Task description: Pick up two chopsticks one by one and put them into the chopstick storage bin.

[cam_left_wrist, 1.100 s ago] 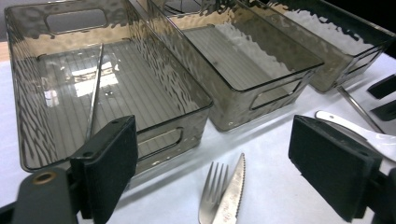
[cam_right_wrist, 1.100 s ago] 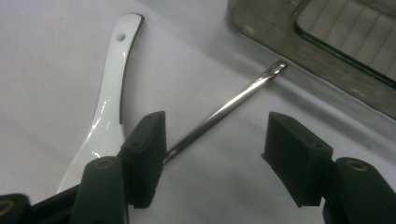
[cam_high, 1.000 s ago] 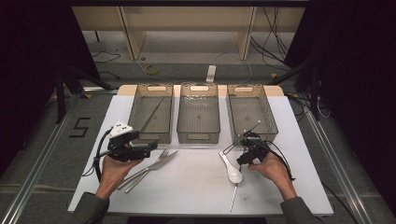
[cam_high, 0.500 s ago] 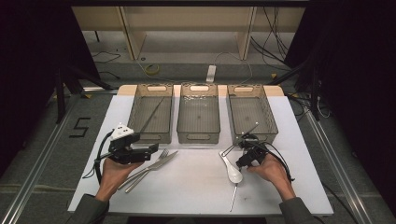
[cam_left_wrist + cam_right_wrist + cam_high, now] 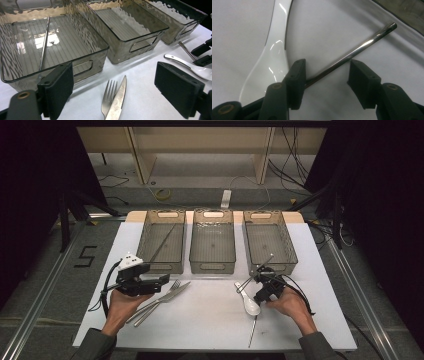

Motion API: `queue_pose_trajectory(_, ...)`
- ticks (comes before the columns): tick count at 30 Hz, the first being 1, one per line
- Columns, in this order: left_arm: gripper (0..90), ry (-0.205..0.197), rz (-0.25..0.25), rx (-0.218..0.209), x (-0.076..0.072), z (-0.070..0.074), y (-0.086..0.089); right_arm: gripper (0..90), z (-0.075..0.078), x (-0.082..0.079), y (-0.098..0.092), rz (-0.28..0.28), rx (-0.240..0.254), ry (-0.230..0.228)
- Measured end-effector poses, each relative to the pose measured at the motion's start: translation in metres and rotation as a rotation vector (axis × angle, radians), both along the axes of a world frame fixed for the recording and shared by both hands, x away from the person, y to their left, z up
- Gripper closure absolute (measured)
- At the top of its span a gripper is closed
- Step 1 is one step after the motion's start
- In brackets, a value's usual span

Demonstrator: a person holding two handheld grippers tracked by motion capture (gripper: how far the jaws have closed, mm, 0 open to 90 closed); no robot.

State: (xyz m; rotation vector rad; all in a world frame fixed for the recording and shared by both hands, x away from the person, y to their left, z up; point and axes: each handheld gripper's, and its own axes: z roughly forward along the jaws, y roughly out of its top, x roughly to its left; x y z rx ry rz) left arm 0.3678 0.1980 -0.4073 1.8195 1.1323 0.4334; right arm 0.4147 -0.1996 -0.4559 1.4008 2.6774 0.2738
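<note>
1. Reaching over the white worktop (image 5: 210,320), the right gripper (image 5: 257,287) has a thin metal chopstick (image 5: 352,53) between its jaws; the jaws have just been closing, yet a clear gap remains on the far side of the rod.
2. In the right gripper view the chopstick runs slantwise from the inner face of one jaw up toward the top corner; it touches or nearly touches that jaw, while the other jaw stands apart from it, so the grip is half-narrowed and not clamped.
3. A white spoon (image 5: 270,62) lies on the worktop just beside the chopstick, its bowl close to the near jaw.
4. From the high view, the chopstick (image 5: 261,267) slants from the gripper up toward the front rim of the right bin (image 5: 287,251), and a second chopstick (image 5: 252,332) lies flat on the worktop nearer the person.
5. The right hand (image 5: 290,302) sits low over the worktop, forearm coming in from the bottom edge, gripper pointing toward the bins.
6. The left gripper (image 5: 150,282) hovers with its jaws wide and nothing between them; a fork (image 5: 108,98) and a knife (image 5: 118,100) lie on the worktop ahead of it.
7. The left hand (image 5: 122,302) holds its gripper level, aimed across the worktop in front of the left bin (image 5: 145,232), which contains one chopstick (image 5: 45,43).
</note>
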Motion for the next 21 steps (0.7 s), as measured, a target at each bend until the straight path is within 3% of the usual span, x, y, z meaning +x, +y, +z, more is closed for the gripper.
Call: queue_pose_trajectory(21,15.5,-0.006,-0.016,-0.002,-0.0011,-0.0003,0.0008,73.4,0.0024,-0.0046,-0.0050,0.072,-0.022,0.046)
